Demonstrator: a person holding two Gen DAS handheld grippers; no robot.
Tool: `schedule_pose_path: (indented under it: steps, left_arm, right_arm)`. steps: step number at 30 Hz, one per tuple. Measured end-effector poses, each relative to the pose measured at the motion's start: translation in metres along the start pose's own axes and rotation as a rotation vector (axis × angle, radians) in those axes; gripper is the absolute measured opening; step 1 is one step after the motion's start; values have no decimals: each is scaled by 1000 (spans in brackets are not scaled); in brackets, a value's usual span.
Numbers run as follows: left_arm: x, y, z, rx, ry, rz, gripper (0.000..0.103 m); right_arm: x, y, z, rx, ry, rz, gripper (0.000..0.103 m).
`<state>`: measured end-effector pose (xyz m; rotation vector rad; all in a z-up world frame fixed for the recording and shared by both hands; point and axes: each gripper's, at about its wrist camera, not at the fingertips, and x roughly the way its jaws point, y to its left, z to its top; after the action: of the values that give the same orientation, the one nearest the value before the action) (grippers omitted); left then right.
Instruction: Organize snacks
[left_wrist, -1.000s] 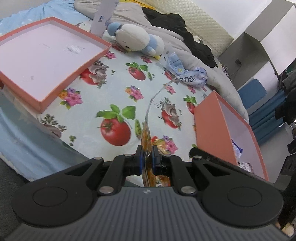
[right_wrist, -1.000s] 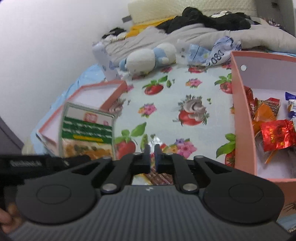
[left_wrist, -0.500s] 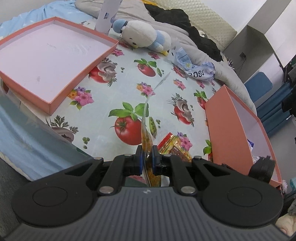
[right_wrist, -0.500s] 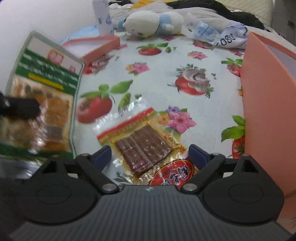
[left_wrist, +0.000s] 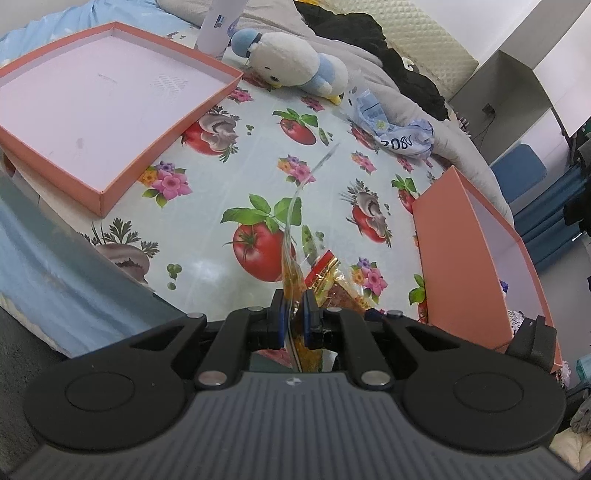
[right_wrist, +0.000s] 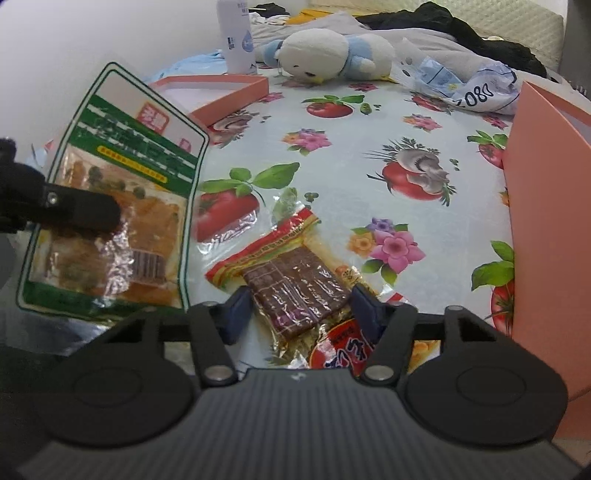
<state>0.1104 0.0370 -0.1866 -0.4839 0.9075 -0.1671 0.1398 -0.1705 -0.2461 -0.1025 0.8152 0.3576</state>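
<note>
The left gripper (left_wrist: 293, 320) is clamped on the lower part of a flat green-bordered clear snack packet with orange contents (right_wrist: 110, 206), held upright and edge-on in the left wrist view, above the tomato-and-flower printed plastic tablecloth (left_wrist: 207, 206). The right gripper (right_wrist: 301, 310) has its jaws spread wide on either side of a clear red-and-yellow-trimmed packet of brown tofu slabs (right_wrist: 295, 284) lying flat on the cloth, not touching it as far as can be seen. A shallow salmon-pink box lid with white inside (left_wrist: 99, 107) sits to the left, and a deep salmon-pink cardboard box (left_wrist: 476, 251) to the right. A white and blue plush bird (left_wrist: 291, 62) lies beyond
</note>
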Motion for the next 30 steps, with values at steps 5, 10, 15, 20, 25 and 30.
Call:
schedule_pose_path:
  steps: [5,10,15,20,25,30]
  left_arm:
    - [-10,-6,5,16,-26,-5,10]
    - [-18,-15,10,43,-45,-3,10]
    - [-23,-25,11,60,-48,-10,10]
    - [-29,-43,10,89,-51,-22,10]
    - [-39,-65,10,127,-61,-27,10]
    - [-55,-92,12,178,-86,-37,10]
  right_arm:
    - [-14,1,5,47,-21,2,32]
    - [-30,-2,13,84,-36,-22,18]
    - [-54,-11,21,130,-84,-45,14]
    - [-88,-24,31,198,-140,-37,11]
    - [-125,-33,35,261,-189,-27,8]
    - [-161,-36,34,294,-235,-24,8]
